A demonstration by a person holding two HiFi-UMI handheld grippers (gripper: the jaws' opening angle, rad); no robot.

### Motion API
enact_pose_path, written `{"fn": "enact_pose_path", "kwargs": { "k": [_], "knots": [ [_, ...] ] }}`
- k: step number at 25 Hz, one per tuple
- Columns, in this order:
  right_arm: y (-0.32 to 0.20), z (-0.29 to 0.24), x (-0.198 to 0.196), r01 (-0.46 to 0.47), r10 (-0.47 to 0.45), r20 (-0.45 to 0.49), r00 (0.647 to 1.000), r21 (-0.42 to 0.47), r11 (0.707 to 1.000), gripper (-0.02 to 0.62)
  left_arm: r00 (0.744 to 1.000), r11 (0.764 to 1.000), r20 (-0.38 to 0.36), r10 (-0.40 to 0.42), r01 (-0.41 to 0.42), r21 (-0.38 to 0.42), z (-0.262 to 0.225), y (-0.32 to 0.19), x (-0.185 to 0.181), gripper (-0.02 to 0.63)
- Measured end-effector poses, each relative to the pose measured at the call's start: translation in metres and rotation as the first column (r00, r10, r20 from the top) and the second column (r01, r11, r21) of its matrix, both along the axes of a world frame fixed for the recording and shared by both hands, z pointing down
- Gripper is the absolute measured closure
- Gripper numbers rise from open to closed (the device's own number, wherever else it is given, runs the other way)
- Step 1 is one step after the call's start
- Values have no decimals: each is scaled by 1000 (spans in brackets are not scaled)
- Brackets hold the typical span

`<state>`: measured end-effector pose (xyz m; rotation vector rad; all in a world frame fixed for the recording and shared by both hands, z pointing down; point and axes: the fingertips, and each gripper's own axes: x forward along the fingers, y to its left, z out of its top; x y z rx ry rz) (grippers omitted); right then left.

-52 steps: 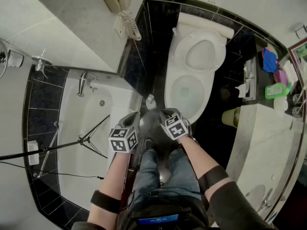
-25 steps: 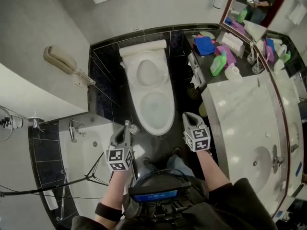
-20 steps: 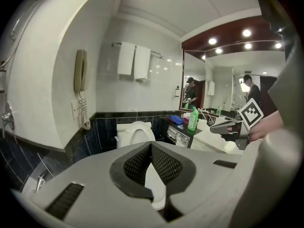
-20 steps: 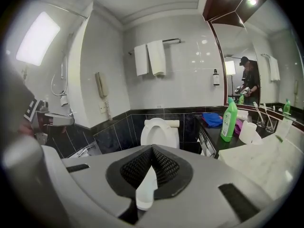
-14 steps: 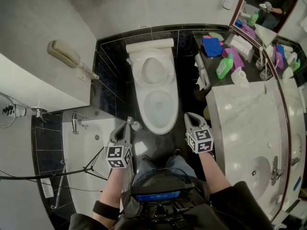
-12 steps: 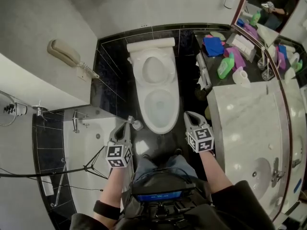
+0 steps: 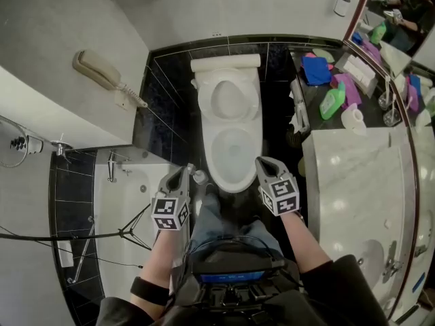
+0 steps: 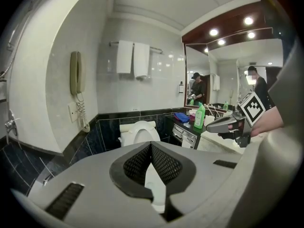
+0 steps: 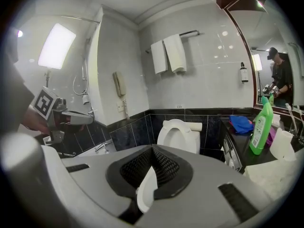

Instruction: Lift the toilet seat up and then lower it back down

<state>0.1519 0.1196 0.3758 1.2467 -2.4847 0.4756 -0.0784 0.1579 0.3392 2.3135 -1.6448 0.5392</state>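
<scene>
Left gripper (image 7: 187,172) and right gripper (image 7: 261,161), both pressed together on nothing, flanked the near end of the bowl (image 7: 212,158), the upright toilet seat (image 7: 229,99) straight ahead between them, marginally nearer the right.

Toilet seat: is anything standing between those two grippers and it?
Nothing visible does. The toilet seat stands raised against the tank; the left gripper and right gripper, both shut, hang before the bowl with only open air ahead.
</scene>
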Motion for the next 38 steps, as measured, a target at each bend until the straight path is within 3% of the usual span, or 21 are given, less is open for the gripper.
{"fn": "enact_pose_path", "kwargs": {
  "k": [13, 21, 28, 38],
  "knots": [
    [-82, 35, -106, 113, -114, -30, 993, -28, 993, 580, 993, 994, 61, 103, -100, -54, 59, -141, -25, 606],
    [-165, 102, -179, 147, -148, -14, 989, -64, 987, 580, 974, 984, 153, 165, -152, -87, 136, -249, -63, 584],
    [-221, 166, -223, 163, -165, -10, 986, -98, 982, 580, 949, 971, 219, 226, -203, -124, 215, -322, -86, 485],
    [-289, 243, -279, 182, -190, -49, 981, -133, 974, 580, 898, 952, 329, 293, -245, -182, 305, -418, -127, 406]
  ]
}}
